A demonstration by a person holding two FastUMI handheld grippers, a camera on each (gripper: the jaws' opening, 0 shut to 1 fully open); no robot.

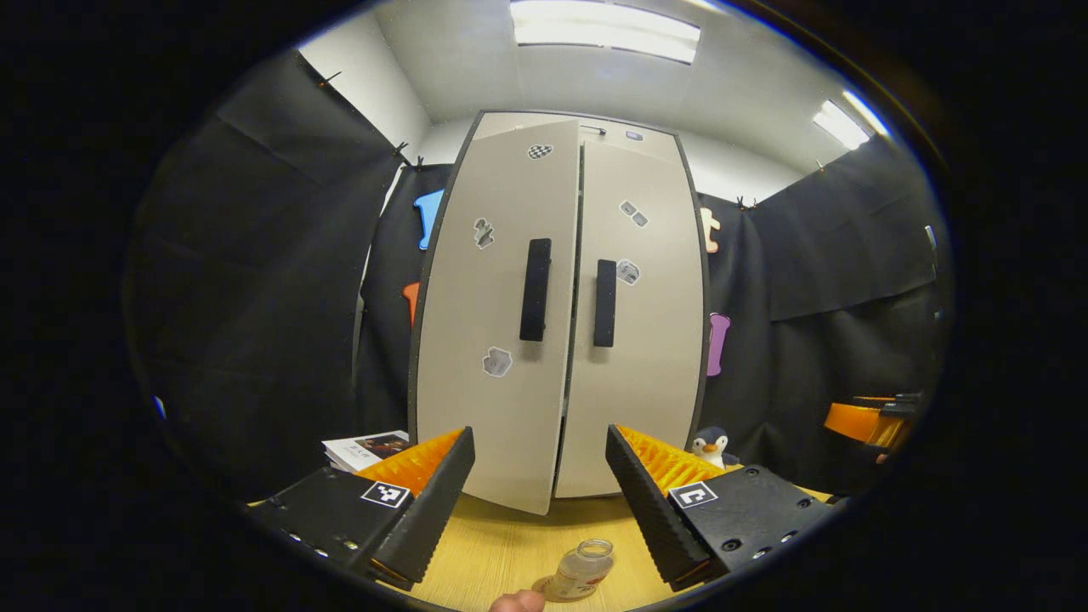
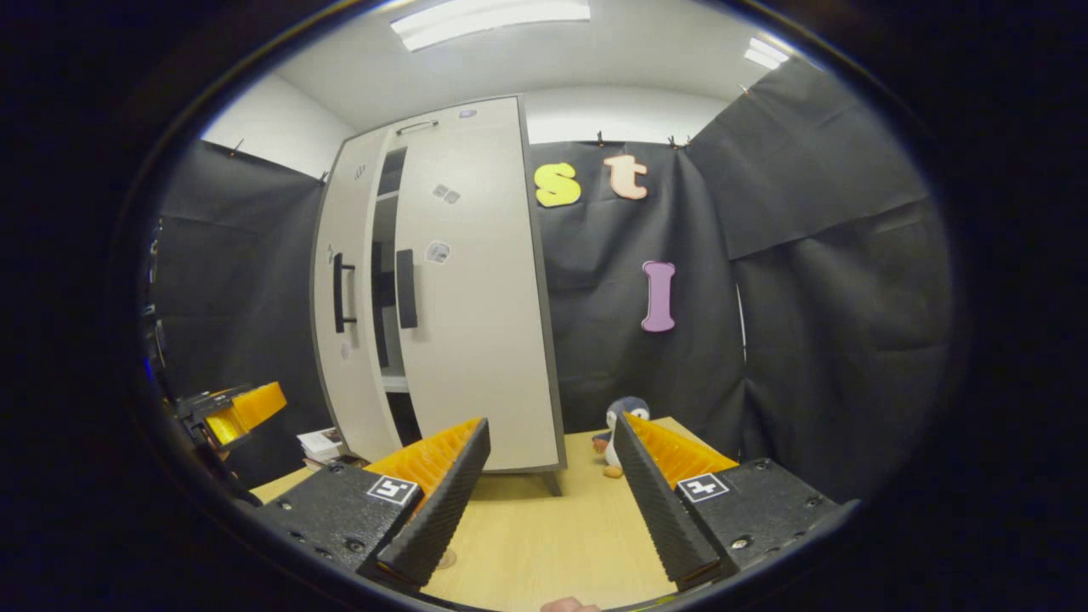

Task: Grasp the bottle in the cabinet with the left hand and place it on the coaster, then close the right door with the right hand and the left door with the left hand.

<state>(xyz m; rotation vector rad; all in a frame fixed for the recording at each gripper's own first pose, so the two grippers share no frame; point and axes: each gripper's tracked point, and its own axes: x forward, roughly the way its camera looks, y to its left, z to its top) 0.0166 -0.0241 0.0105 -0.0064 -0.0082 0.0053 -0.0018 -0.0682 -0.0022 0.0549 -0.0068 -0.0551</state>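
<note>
Pale beige two-door cabinet (image 1: 561, 323) edged in dark grey, each door bearing a black vertical bar handle (image 1: 535, 289) and small grey-and-white stickers; one checkered black-and-white sticker (image 1: 540, 151) at 12 o'clock on the left door. Light yellow wood-grain bench (image 1: 510, 552). Clear glass bottle (image 1: 582, 571) with a white label, at 6 o'clock in the left gripper view. Black, white and grey plush penguin (image 1: 711, 445) with an orange beak, at 4 o'clock. White booklet (image 1: 367, 448) with a dark cover picture, at 8 o'clock. Black square-patterned marker tags (image 2: 391, 490) on white, one on each claw body.
</note>
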